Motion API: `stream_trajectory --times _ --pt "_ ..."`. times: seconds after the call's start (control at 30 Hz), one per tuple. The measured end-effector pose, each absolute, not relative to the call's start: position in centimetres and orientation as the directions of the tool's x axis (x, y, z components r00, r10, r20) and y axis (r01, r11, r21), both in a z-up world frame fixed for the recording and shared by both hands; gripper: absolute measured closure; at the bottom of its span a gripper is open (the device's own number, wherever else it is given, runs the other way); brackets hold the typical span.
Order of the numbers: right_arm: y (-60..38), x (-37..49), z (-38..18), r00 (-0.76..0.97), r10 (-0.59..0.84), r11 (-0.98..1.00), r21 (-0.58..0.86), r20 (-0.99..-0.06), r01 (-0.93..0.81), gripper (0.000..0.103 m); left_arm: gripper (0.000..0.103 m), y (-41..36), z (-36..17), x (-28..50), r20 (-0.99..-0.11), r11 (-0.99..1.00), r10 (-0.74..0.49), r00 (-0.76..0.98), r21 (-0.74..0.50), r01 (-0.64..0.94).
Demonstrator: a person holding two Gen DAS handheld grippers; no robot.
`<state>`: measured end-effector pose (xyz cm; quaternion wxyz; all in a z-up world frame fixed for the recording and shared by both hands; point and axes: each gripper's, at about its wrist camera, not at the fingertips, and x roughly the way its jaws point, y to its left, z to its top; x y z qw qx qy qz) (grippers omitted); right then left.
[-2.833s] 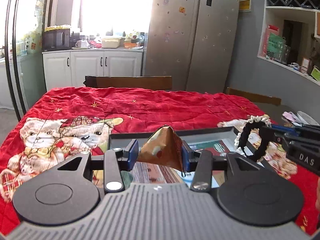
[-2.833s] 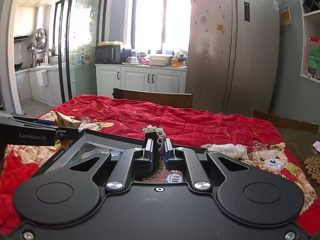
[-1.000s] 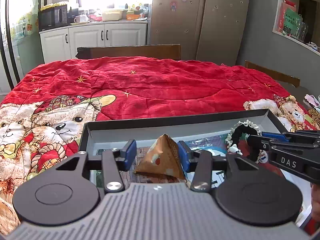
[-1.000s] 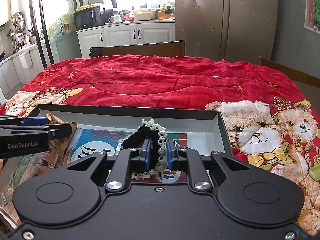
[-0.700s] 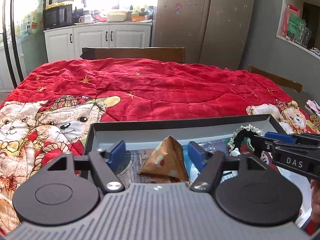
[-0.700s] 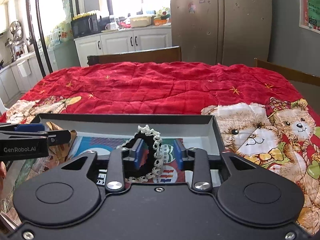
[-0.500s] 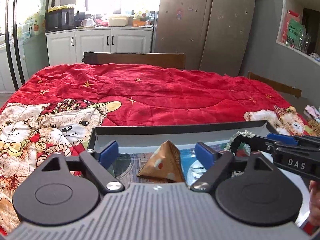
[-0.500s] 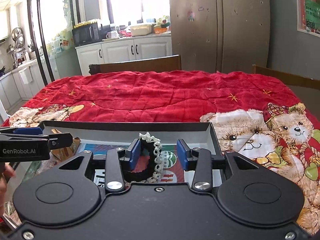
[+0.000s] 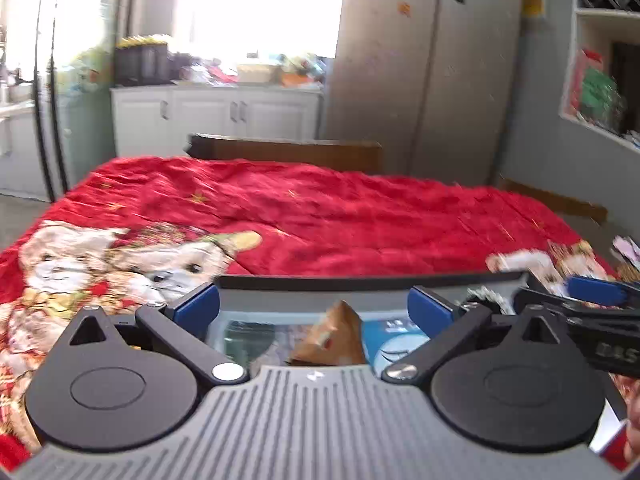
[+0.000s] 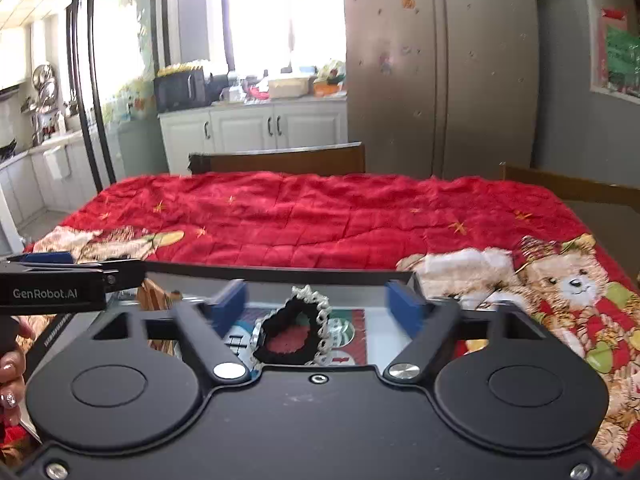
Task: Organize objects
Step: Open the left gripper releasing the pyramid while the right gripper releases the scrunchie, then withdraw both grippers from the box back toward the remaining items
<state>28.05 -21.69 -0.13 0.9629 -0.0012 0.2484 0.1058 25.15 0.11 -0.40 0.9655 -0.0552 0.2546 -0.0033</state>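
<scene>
Inside the tray [image 10: 280,270], on its printed floor, lie the two things being sorted: a brown pyramid packet [image 9: 332,336] toward the left and a black scrunchie [image 10: 294,332] edged with white lace toward the right. In the left wrist view the packet sits upright on its base, between the blue pads [image 9: 198,306] of the left gripper [image 9: 314,308] but clear of both; those jaws have just been opening and now stand spread wide with nothing in their grasp. In the right wrist view the scrunchie lies loose on the tray floor, between the blue pads [image 10: 402,304] of the right gripper [image 10: 316,304] and touching neither; these jaws too have just been opening, stand wide apart and hold nothing. Each gripper shows at the edge of the other's view, the left one at the tray's left end beside the packet, the right one at the tray's right end beside the scrunchie. A hand [image 10: 12,364] with painted nails shows at the left edge of the right wrist view, below the left gripper. The tray rests on a red quilt [image 10: 320,220] printed with teddy bears. Beyond the quilt stands a wooden chair [image 10: 280,160], then white cabinets [image 10: 256,128] under a bright window, and a tall fridge [image 10: 440,72] to the right.
</scene>
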Motion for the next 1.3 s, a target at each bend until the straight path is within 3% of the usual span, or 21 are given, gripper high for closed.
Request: stream_trajectory --times 0.2,0.57,1.3 --pt "-22.1 26.2 0.9 0.888 0.173 0.984 0.040 -0.425 -0.172 0.005 0.000 0.8 0.4 24.1 -0.468 0.992 -0.011 0.883 -0.114 -0.048" --pt "-22.6 22.2 1.9 0.852 0.184 0.980 0.023 -0.489 -0.198 0.005 0.000 0.3 2.3 20.6 -0.447 0.998 -0.030 0.894 -0.059 0.004" --pt "-24.7 10.5 4.8 0.874 0.243 0.963 -0.005 -0.420 -0.270 0.005 0.000 0.4 4.6 12.1 -0.445 0.989 -0.147 0.883 -0.065 0.132"
